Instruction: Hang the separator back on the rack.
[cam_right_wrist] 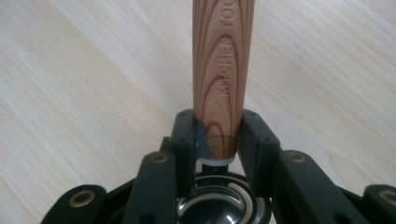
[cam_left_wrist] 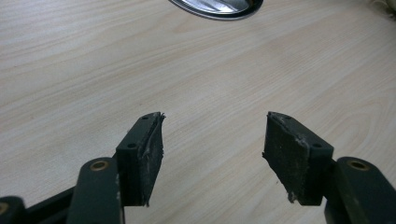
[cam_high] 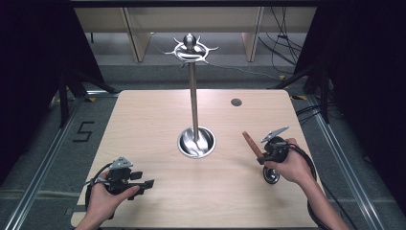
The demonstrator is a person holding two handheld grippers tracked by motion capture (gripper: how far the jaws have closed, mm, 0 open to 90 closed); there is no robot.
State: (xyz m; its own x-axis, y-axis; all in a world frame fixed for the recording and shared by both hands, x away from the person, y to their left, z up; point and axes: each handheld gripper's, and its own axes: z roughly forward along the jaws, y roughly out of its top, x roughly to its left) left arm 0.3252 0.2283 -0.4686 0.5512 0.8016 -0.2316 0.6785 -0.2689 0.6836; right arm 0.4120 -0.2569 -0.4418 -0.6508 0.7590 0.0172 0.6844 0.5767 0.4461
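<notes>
Wooden-handled utensil (cam_high: 251, 144) sits at right of centre in the high view, clamped in the right gripper (cam_high: 268, 155), its metal end, perhaps a ladle bowl, below the hand. Lower left, the left gripper (cam_high: 143, 183) gapes wide over bare table (cam_high: 158, 115); the steel stand (cam_high: 195, 96) rises at centre.

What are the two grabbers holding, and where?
The right gripper pinches a wooden-handled kitchen tool low on its handle, near the metal end. The left gripper holds nothing.

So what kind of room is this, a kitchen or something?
Probably a lab or test room, not a kitchen. A bare wooden table stands between black curtains, loose cables lie on the floor behind it, and a metal utensil stand stands on the table with nothing hanging on its hooks.
</notes>
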